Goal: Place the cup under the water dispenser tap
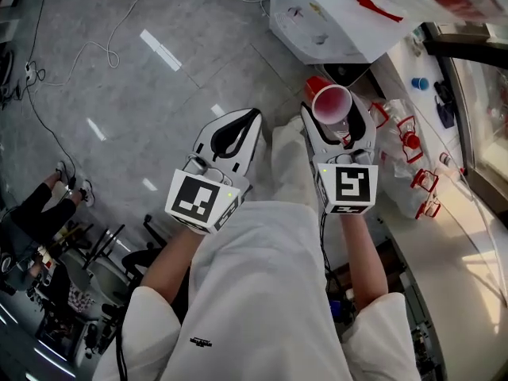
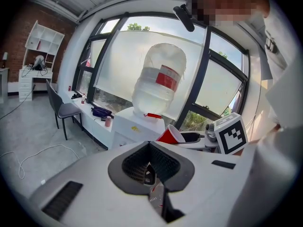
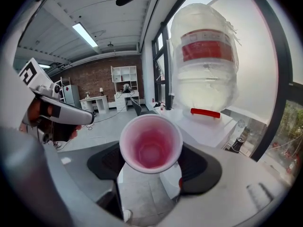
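A red plastic cup [image 1: 331,101] with a white rim sits between the jaws of my right gripper [image 1: 335,116], which is shut on it, mouth tilted up toward me. In the right gripper view the cup [image 3: 150,144] is empty and fills the gap between the dark pads [image 3: 201,167]. The white water dispenser [image 1: 317,18], with its big clear bottle [image 3: 203,51] and a red part [image 3: 205,112] at the bottle's neck, stands ahead of the cup. My left gripper [image 1: 253,116] hangs beside the right one, shut with nothing in it. From the left gripper view the cup [image 2: 171,135] shows in front of the dispenser [image 2: 142,126].
Plastic bags with red handles [image 1: 406,145] lie on the floor right of the dispenser. A white counter [image 2: 90,110] runs along the window, with a chair [image 2: 64,110] beside it. Cables [image 1: 87,50] trail over the grey floor. A seated person's legs [image 1: 48,201] show at the left.
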Action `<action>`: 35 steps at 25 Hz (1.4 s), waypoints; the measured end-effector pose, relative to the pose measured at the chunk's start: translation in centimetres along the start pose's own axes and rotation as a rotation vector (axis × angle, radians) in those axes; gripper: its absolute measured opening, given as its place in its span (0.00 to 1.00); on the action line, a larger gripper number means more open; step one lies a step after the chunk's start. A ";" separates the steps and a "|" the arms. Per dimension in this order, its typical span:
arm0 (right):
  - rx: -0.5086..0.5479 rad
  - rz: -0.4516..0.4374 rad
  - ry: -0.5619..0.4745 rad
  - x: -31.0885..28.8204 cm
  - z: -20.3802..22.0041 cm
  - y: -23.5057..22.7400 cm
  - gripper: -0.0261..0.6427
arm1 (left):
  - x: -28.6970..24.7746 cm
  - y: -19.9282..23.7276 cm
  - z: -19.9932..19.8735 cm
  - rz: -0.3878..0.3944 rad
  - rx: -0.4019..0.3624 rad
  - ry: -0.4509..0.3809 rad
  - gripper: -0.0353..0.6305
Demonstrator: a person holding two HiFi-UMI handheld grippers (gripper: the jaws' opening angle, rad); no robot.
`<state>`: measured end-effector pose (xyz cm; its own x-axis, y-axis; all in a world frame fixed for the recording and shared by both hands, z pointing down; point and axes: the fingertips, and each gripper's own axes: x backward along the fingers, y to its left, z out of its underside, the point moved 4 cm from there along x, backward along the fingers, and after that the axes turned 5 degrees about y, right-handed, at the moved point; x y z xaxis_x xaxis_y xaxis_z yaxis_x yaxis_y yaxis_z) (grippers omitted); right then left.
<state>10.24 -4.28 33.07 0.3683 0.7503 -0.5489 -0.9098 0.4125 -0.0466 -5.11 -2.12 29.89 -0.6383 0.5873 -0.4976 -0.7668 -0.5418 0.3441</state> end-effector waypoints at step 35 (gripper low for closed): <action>-0.081 0.101 0.082 -15.0 11.5 -3.6 0.56 | -9.4 6.8 7.7 -0.019 0.063 0.029 0.06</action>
<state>10.20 -11.13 51.06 0.2600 0.7397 -0.6208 -0.9551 0.2915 -0.0526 -4.84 -6.71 43.06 -0.6220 0.5793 -0.5269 -0.7822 -0.4914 0.3830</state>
